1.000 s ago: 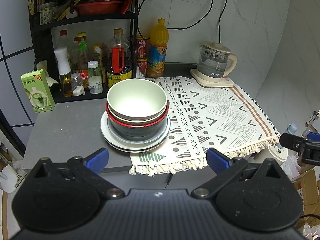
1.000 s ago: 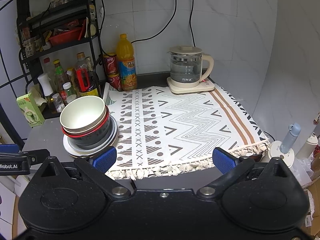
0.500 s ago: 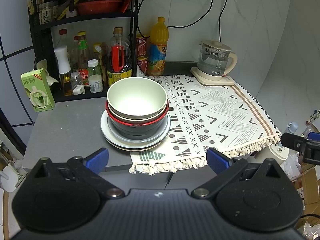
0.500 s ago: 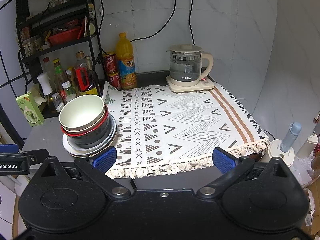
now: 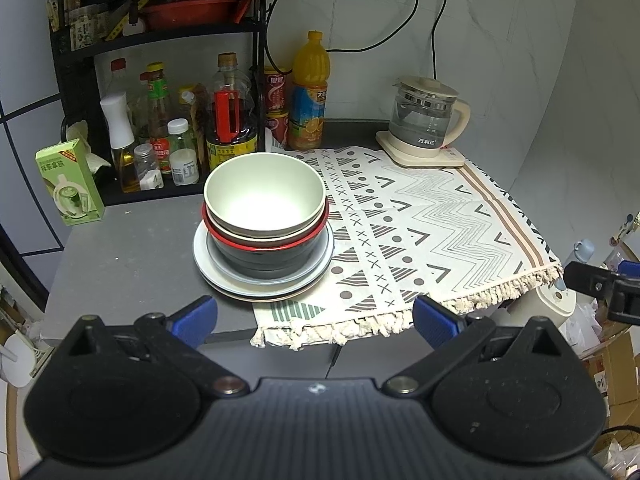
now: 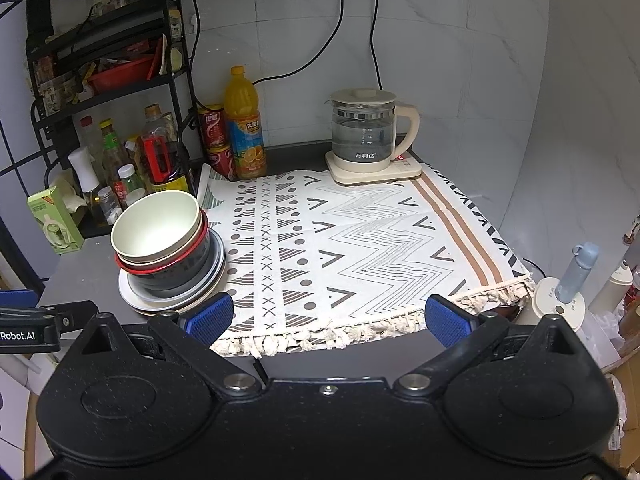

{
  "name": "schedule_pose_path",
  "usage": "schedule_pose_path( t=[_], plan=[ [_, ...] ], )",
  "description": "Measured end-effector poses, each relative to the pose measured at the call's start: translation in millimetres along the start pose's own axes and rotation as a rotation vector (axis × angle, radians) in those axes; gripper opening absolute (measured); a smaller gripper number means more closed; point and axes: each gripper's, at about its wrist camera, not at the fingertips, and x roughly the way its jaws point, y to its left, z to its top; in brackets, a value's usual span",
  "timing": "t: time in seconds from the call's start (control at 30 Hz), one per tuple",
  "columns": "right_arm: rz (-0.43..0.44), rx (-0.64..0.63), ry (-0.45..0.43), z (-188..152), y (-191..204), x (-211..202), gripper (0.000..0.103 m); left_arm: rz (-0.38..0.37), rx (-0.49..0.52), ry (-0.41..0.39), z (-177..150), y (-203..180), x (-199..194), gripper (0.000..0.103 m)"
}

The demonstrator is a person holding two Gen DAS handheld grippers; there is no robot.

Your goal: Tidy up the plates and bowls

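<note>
Two bowls sat in a stack on plates at the left side of the table (image 5: 120, 256), touching the edge of the patterned cloth (image 5: 420, 224). From the left wrist view, the pale bowl (image 5: 264, 196) was on top of the red-rimmed bowl (image 5: 266, 250), and the plates (image 5: 262, 286) lay under them. The left tool (image 5: 314, 318) was wide apart and held nothing, close in front of the stack. The bowls looked hard, smooth and easy to break, so the rim seemed the best place to grab.

From the right wrist view, the right tool (image 6: 326, 316) was wide apart too, holding nothing. The kettle (image 6: 366, 132) had writing too small to read. "Robot.AI" showed on the other tool.
</note>
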Motion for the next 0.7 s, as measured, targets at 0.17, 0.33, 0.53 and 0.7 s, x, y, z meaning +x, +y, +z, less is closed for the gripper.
schedule_pose_path(
  t=[0.17,0.33,0.53,0.7],
  plan=[
    [-0.003,0.002,0.000,-1.1,-1.1,-1.2,0.103,0.000,0.003,0.003,0.1,-1.2,0.9,0.103],
    [-0.002,0.004,0.003,-0.7,-2.3,-1.0,0.103,0.001,0.002,0.003,-0.4,0.0,0.8,0.103],
    [0.006,0.000,0.012,-2.5,-1.2,-0.8,0.103,0.000,0.000,0.006,-1.2,1.2,0.9,0.103],
    [0.009,0.000,0.017,-2.8,-0.9,-0.9,0.103,-0.001,0.001,0.010,-4.2,4.7,0.0,0.103]
  ],
)
